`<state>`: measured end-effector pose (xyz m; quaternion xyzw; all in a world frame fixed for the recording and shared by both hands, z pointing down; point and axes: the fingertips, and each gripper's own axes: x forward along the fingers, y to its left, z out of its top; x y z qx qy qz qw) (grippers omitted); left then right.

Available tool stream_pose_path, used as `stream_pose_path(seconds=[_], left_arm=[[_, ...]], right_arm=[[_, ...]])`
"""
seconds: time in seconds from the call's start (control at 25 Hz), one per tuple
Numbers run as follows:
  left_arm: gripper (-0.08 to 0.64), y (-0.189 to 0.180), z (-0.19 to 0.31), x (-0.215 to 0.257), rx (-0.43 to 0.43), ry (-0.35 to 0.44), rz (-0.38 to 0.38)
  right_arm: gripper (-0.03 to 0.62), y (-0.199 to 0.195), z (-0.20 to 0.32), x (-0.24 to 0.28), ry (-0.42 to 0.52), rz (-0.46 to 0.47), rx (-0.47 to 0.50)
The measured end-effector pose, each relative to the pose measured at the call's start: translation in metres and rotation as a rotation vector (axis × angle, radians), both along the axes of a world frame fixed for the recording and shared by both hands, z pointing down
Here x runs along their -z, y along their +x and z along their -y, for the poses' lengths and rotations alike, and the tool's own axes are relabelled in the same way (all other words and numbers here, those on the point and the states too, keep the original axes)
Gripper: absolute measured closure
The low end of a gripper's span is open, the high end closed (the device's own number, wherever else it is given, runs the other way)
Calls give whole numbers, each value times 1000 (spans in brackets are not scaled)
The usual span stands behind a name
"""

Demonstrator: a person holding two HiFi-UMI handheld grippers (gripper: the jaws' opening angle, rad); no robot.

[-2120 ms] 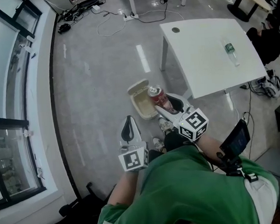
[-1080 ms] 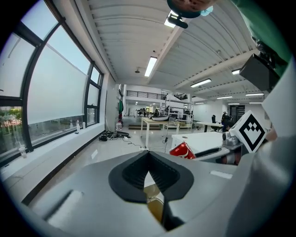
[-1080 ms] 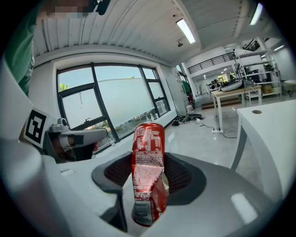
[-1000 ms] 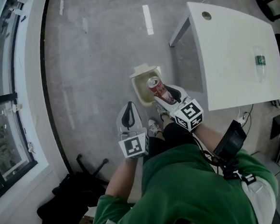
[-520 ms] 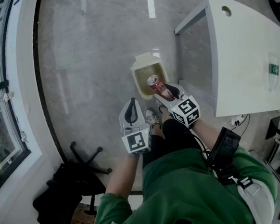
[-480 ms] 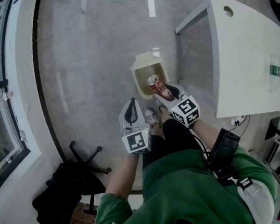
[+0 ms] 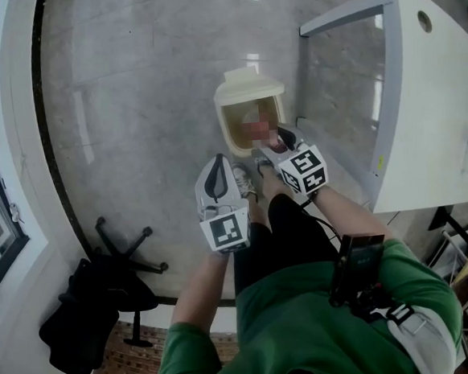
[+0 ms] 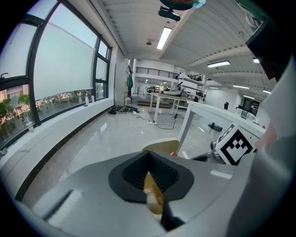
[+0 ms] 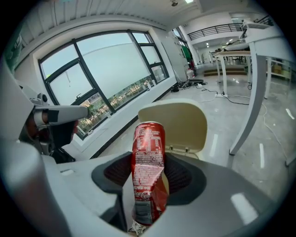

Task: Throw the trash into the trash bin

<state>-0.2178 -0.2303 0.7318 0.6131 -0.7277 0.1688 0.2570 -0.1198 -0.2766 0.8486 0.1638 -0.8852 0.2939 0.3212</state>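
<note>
Two grippers hang over a grey floor. The right gripper (image 7: 273,143) clamps a dented red can (image 9: 149,157) upright between its jaws, and the can's white print is too small to read. Only the head view places it above the open beige trash bin (image 7: 227,134). The right gripper view shows the raised lid (image 9: 180,122) behind. The left gripper (image 7: 214,175), just beside, has its jaws together on nothing.

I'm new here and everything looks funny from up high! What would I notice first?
The crumpled red can jumps out most, pinched in the right tongs. Just beyond it on the grey floor sits a cream trash bin with its lid flipped open, next to a big white table.
</note>
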Motion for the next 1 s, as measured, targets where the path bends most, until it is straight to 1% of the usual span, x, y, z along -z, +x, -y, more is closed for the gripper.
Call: stream_pose_path(seconds=[0.24,0.4,0.72,0.8,0.88,1.0], left_arm=[[555,-4,-5,-37,24,-37,-28],[555,-11,-12,-58,39,-56,-34],[555,-21,-33,-99,97,-89,-64],[555,-22,-35,-107,112,-88,-70],[555,-24,-39,-113,127,-85,-74],[555,-24,-46,-123,141,-91,-75]], right_arm=[[370,-8,-1,-54,-17,-56,30],[370,-13,-4,-89,-29,-88,46],[371,-21,-9,-143,-47,-136,62],[378,-23,-8,-157,-48,-149,66],[415,-24,-10,-173,-53,-169,65],[425,-23,-12,-198,-58,-200,74]])
